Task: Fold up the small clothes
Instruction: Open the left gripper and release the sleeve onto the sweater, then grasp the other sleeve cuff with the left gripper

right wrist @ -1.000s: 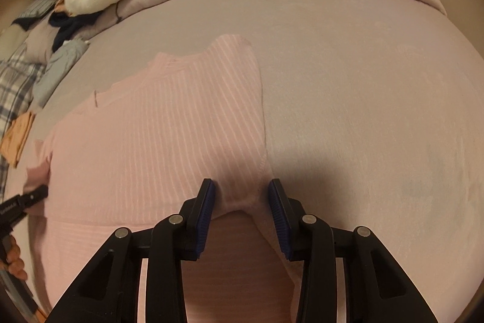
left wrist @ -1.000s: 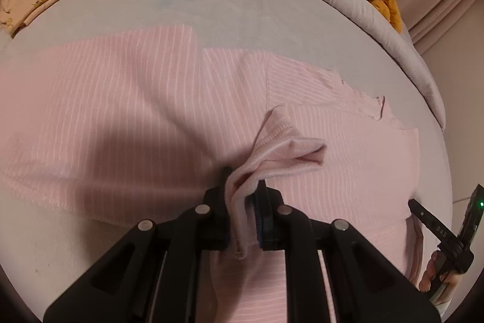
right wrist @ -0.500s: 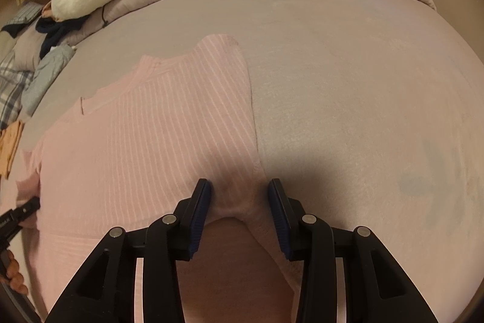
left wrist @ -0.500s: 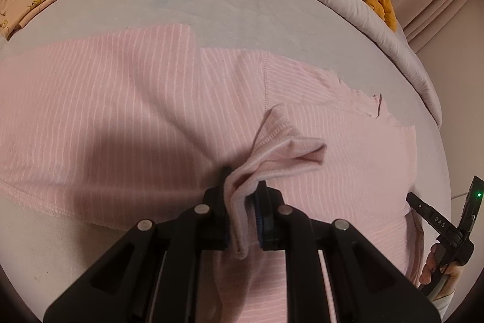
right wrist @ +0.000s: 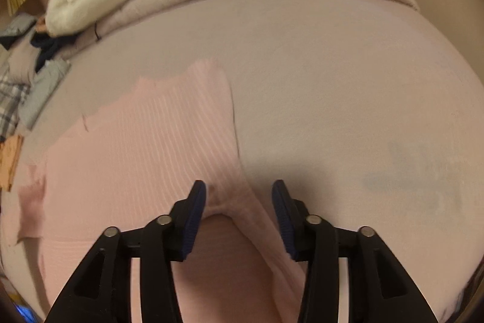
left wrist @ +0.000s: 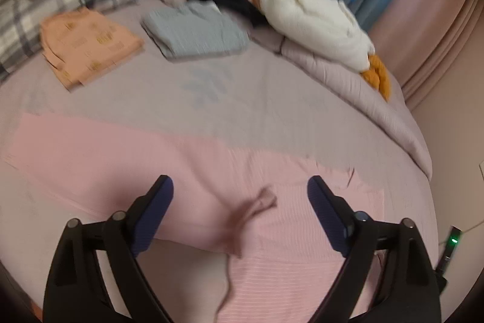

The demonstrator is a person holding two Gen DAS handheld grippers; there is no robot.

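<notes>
The pink striped garment (left wrist: 187, 171) lies spread flat on the bed (left wrist: 257, 99), filling the near half of the left wrist view. A small bunched fold (left wrist: 257, 206) of its cloth stands up from it, between the tips of the left claw (left wrist: 240, 192) but touching neither. That claw's jaws have just been opening and now stand wide apart, with nothing gripped. In the right wrist view the same garment (right wrist: 145, 147) runs from the centre out toward 9 o'clock, its right edge passing between the fingers of the right claw (right wrist: 239, 191). Those jaws have also just been opening; they stand apart, with a raised fold of cloth (right wrist: 230, 199) between them that the pads do not press. At 11 o'clock of the left view lie a folded orange piece (left wrist: 87, 44) and a folded grey-blue piece (left wrist: 196, 32). A white fluffy bundle (left wrist: 314, 17) sits at 1 o'clock.
</notes>
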